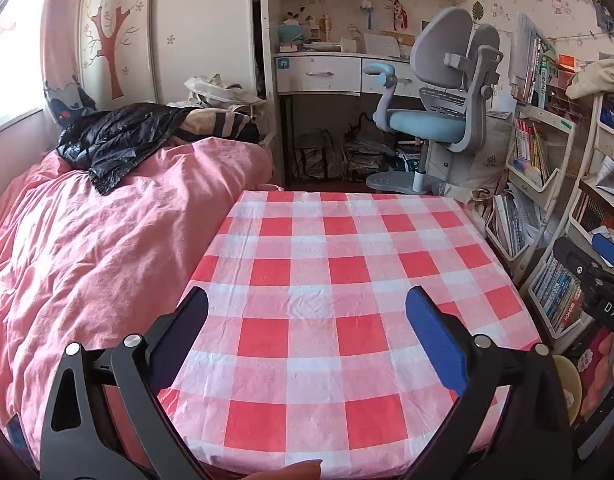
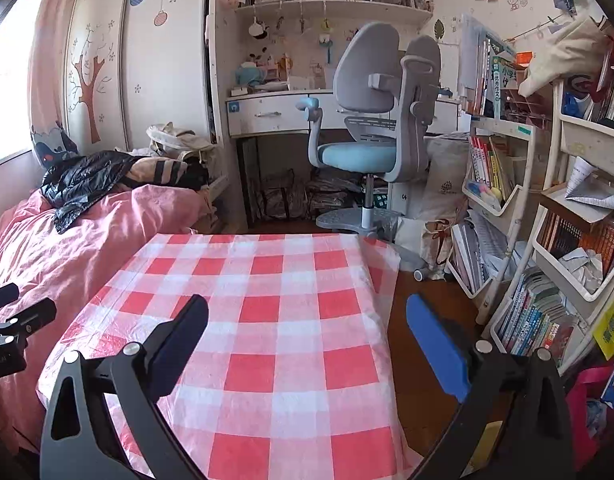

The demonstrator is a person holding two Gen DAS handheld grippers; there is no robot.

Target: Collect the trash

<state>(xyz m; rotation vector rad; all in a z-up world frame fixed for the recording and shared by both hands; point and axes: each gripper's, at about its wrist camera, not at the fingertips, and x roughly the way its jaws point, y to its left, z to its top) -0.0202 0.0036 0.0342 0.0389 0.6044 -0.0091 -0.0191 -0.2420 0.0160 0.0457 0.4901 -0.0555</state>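
A table with a red and white checked cloth (image 1: pixel 327 280) fills the middle of both views (image 2: pixel 267 320); I see no trash on its top. My left gripper (image 1: pixel 307 304) is open and empty above the near part of the table. My right gripper (image 2: pixel 307 312) is open and empty over the table's right edge and the floor. The right gripper also shows at the right edge of the left wrist view (image 1: pixel 591 276). The left gripper shows at the left edge of the right wrist view (image 2: pixel 11 320). A black plastic bag (image 1: pixel 119 136) lies crumpled on the bed.
A bed with a pink cover (image 1: pixel 87 248) runs along the table's left side. A grey and blue desk chair (image 1: pixel 439 112) stands before a white desk (image 1: pixel 319 72) beyond the table. Bookshelves full of books (image 2: pixel 547 240) line the right side. Brown floor (image 2: pixel 423 360) shows right of the table.
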